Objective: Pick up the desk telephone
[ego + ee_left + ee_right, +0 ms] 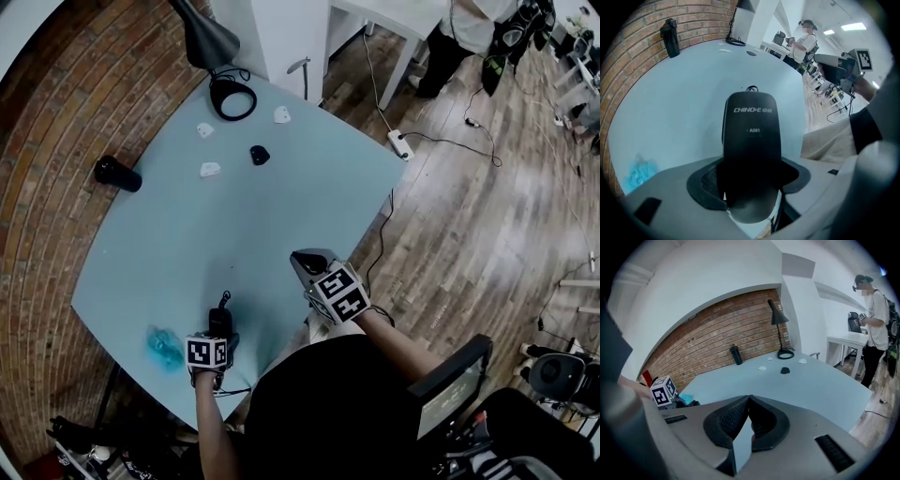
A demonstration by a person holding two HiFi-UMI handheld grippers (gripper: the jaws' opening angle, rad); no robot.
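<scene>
Left gripper (749,180): closed on the telephone handset (751,136); the pads (705,180) are pressed on its two sides
Telephone handset: black; held at the near edge of the table (234,225) (a cord is seen at its far end)
Right gripper (749,420): fingers pressed together; nothing is held between them
Far left edge: a black bottle (116,172) is seen upright
Far corner: a lamp (208,42) is placed

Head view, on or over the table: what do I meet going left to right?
bottle → blue wad → left gripper, closed on the telephone → black piece → right gripper. Things whose place overlaps others are left out.
</scene>
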